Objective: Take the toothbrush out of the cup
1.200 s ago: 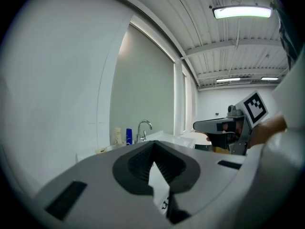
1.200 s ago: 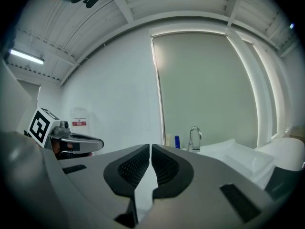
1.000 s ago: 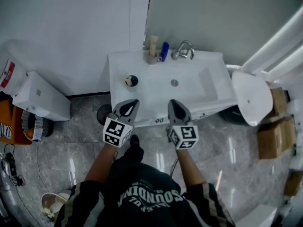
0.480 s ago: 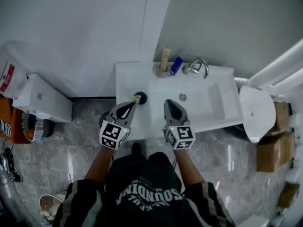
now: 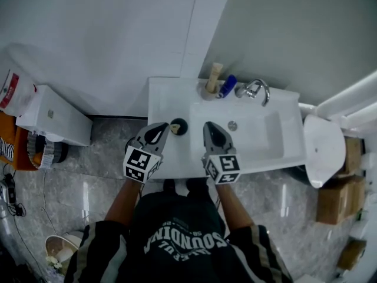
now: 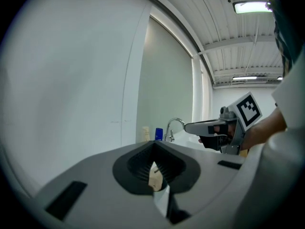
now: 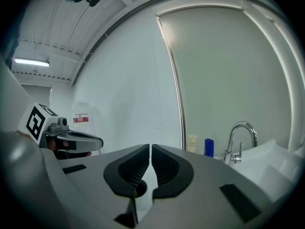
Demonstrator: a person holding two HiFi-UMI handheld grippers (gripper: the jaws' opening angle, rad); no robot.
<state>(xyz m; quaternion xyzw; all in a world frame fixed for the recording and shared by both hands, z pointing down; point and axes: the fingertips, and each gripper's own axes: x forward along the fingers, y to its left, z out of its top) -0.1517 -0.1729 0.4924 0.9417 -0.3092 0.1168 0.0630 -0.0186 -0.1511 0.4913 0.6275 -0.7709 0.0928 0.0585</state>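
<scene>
A small black cup (image 5: 179, 126) stands on the left part of the white sink (image 5: 171, 158), with a pale toothbrush (image 5: 175, 123) sticking out of it. My left gripper (image 5: 166, 127) is shut and empty, its tip just left of the cup. In the left gripper view the pale toothbrush (image 6: 155, 175) shows right behind the closed jaws of that gripper (image 6: 153, 144). My right gripper (image 5: 207, 125) hovers over the sink to the right of the cup, jaws together with nothing between them. In the right gripper view the cup (image 7: 138, 188) is a dark round shape below that gripper (image 7: 150, 147).
At the sink's back edge stand a beige tube (image 5: 213, 75), a blue bottle (image 5: 227, 86) and a chrome tap (image 5: 254, 89). The basin drain (image 5: 232, 125) lies right of my right gripper. A white cabinet (image 5: 50, 122) sits to the left, a white toilet lid (image 5: 324, 149) to the right.
Both grippers have moved forward from the floor side to over the sink. The left tip now sits beside the cup. Both stay closed.
</scene>
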